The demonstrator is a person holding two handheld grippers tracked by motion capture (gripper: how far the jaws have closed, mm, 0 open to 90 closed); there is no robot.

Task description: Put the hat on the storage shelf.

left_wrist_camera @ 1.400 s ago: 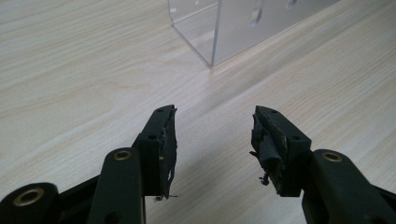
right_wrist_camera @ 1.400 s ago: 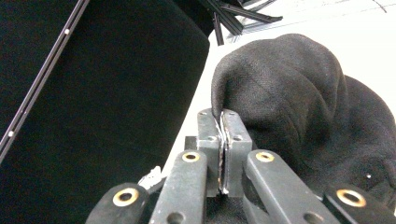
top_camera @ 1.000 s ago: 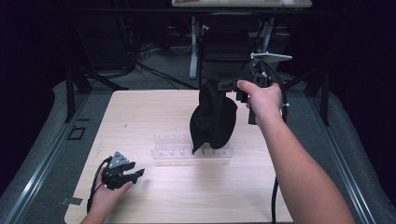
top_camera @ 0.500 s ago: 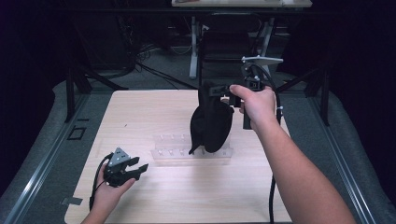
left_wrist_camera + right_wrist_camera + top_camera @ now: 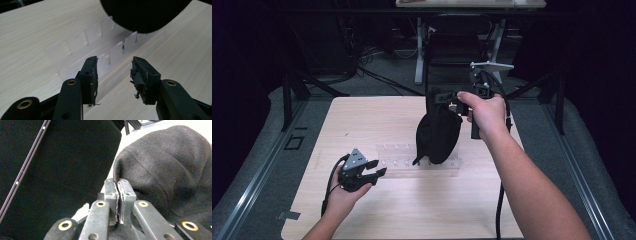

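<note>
A black cloth pouch (image 5: 438,135) hangs from my right gripper (image 5: 439,96), whose jaws are shut on its top edge; its lower end rests on the right part of a clear plastic rack (image 5: 397,156). In the right gripper view the fingertips (image 5: 117,182) pinch a fold of the black cloth (image 5: 170,170). My left gripper (image 5: 379,167) hovers at the rack's near left end. Its jaws have just been closing but stand apart (image 5: 113,62), with nothing between them. Beyond them lie the slotted rack (image 5: 82,42) and the pouch's underside (image 5: 145,15).
The light wooden table (image 5: 362,120) sits on a grey mat with metal rails at both sides. Dark stands, table legs and cables fill the floor behind it. A cable (image 5: 499,210) trails from my right gripper along the forearm.
My left gripper has risen and shifted right toward the rack, with its jaws a little narrower. The right hand and the pouch have hardly moved.
</note>
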